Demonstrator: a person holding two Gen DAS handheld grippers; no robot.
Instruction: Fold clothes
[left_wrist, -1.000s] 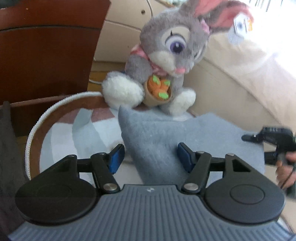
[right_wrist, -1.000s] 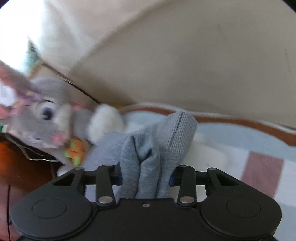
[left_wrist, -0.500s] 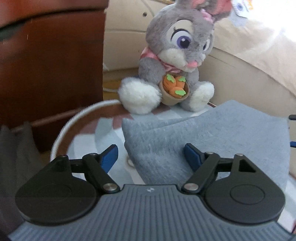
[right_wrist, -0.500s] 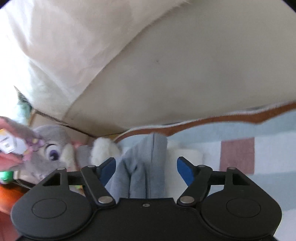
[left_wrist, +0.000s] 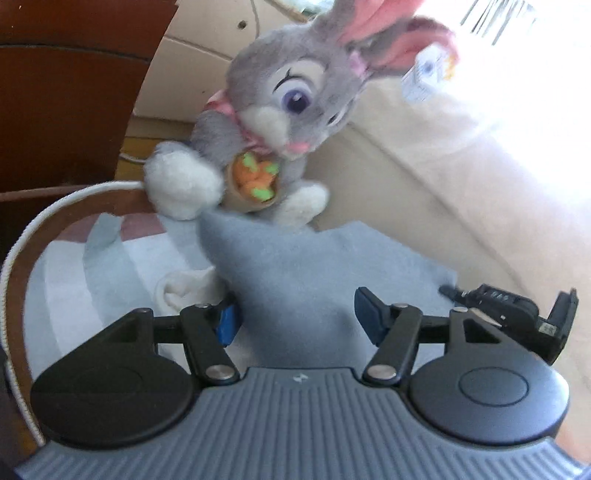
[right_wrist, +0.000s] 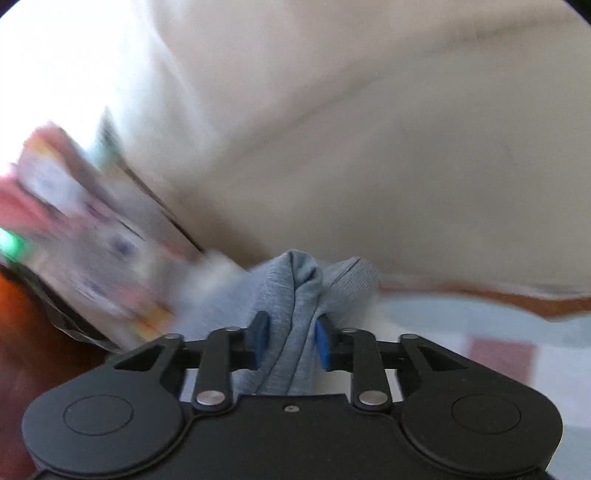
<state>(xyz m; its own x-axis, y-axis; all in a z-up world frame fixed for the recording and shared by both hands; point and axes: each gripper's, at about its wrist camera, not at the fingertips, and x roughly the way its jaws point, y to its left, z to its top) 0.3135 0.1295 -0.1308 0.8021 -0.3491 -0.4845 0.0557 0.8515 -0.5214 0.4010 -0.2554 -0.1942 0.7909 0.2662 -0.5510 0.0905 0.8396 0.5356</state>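
On the striped bedcover (left_wrist: 92, 273) lay the grey garment (left_wrist: 314, 273), its far corner touching the feet of the plush rabbit (left_wrist: 273, 122), which sat at the bed's edge just beyond the cloth. A small white bundle (left_wrist: 184, 288) sat beside the garment's near-left edge. The left gripper (left_wrist: 293, 319) had its jaws closing, grey cloth between the blue pads but a gap visible on the right side, so no clamp yet. The right gripper (right_wrist: 291, 341) also was closing, and here a gathered rope of the same grey garment (right_wrist: 295, 314) filled the space between the pads, which pressed on it. Risk, as judged: the right hold took a bunched wad rather than a single edge, so any fold drawn from it would likely carry wrinkles or extra layers. The left jaws could close on flat mid-cloth and pinch the bedcover beneath, dragging it along. Lifting toward the rabbit could tip the toy, since the corner lay against it. The white bundle might be swept up with the left edge.
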